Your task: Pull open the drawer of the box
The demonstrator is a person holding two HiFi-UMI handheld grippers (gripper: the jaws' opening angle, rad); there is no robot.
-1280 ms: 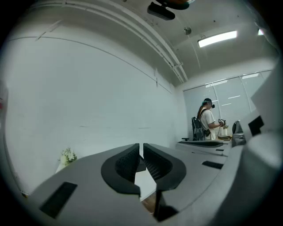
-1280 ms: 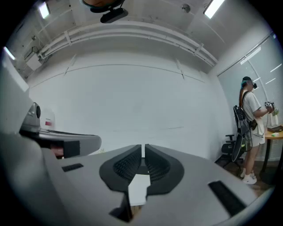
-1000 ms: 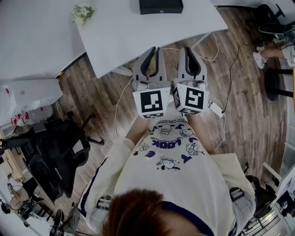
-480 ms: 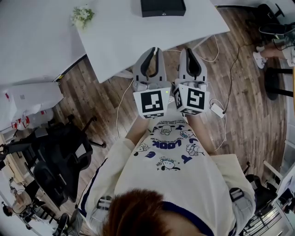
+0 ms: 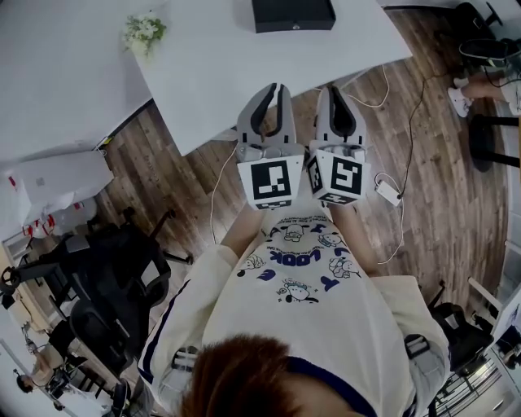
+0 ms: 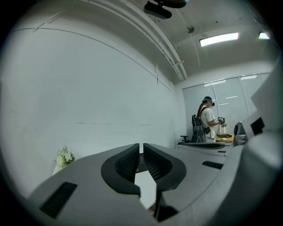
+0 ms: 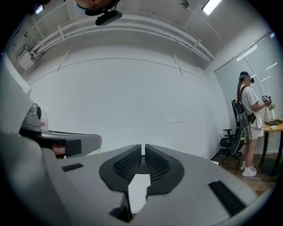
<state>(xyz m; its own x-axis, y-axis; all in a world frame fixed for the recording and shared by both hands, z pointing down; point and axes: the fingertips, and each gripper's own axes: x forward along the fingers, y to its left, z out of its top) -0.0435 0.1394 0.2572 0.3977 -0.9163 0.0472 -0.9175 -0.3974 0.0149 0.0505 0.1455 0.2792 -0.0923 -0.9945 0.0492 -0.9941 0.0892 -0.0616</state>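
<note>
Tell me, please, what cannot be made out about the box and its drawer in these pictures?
Box: head view, its back cut off by the top edge.
Drawer front: head view, too small to show a handle.
Both gripper views: no box seen; the shut left tool and right tool fill the lower frame.

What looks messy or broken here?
Nothing stands out. The black box sits flat on the white table with no spill around it. The left hand-held gripper and right hand-held gripper are shut and empty. Only a white power adapter with cables lies on the floor.
</note>
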